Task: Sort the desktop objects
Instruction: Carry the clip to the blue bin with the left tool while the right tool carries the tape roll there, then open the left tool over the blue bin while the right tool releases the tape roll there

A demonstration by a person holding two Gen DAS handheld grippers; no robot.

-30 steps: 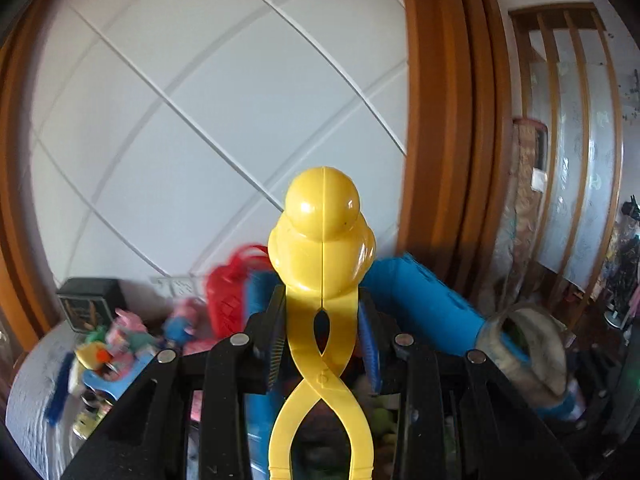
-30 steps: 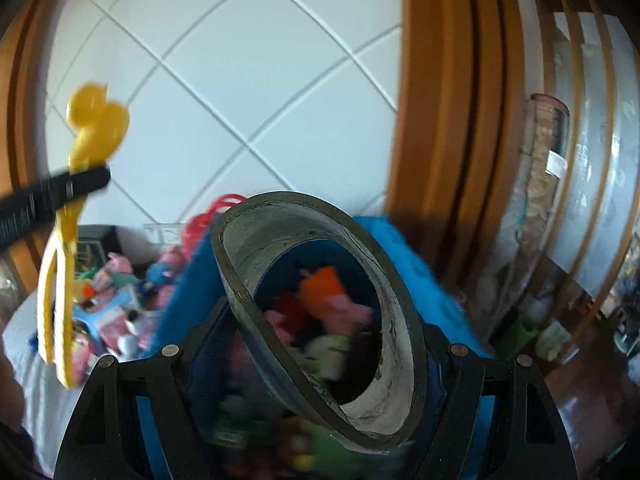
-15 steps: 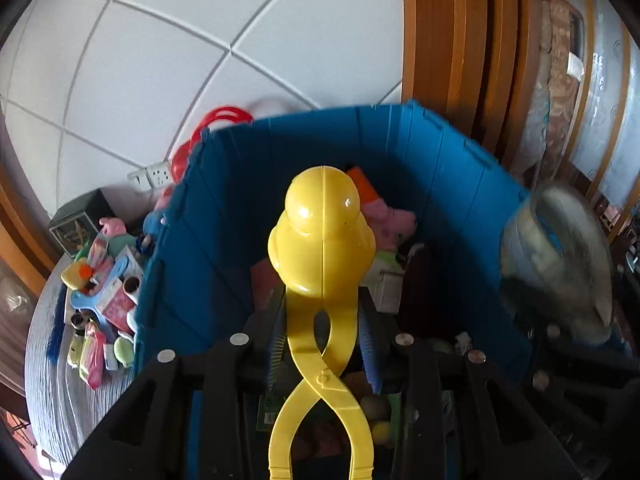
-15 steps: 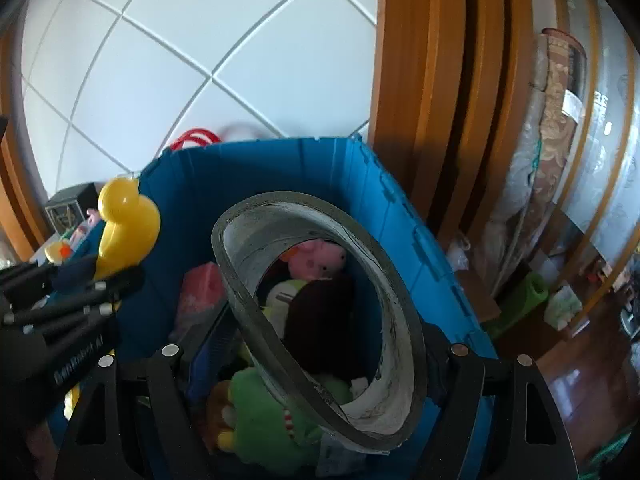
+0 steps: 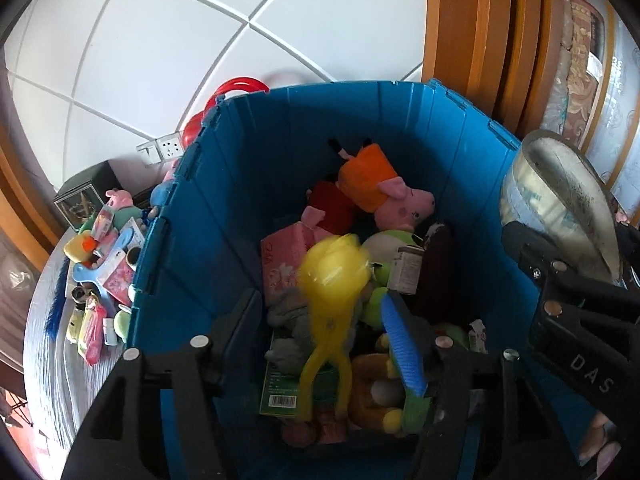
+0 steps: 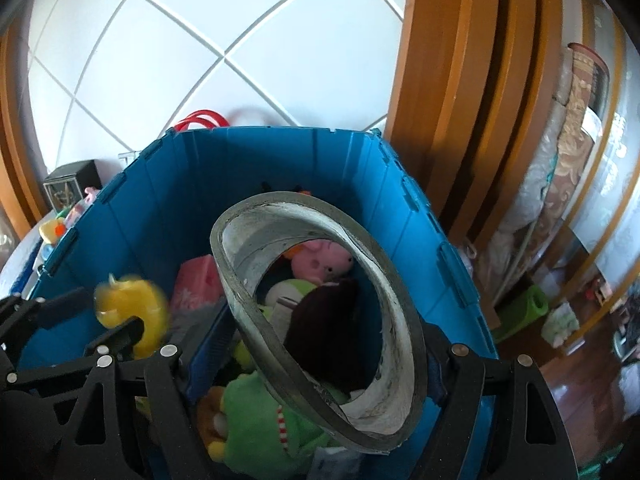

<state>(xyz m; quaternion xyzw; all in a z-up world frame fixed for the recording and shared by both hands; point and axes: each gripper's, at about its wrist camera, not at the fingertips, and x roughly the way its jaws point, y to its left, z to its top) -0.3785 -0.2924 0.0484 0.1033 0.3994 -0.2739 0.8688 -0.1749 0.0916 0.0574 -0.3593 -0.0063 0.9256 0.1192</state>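
A: We're at the drop-off. Our left gripper (image 5: 320,344) hangs over the big blue plastic crate (image 5: 400,128), its jaws opening, and the yellow duck-shaped plastic clamp toy (image 5: 334,276) is a blur between them. It looks loose, tipping toward the pile of plush toys inside.

B: So it's let go?

A: We judge so; the pads don't seem to press on it. Our right gripper (image 6: 320,340) is clenched on the wide grey roll of tape (image 6: 316,312), held tilted above the same crate.

B: Then next we free the tape over a gap, maybe near the pink pig plush (image 5: 400,204), so it doesn't bounce out.

A: Afterwards we go back to the desk (image 5: 44,340), where small toys are heaped beside the crate.
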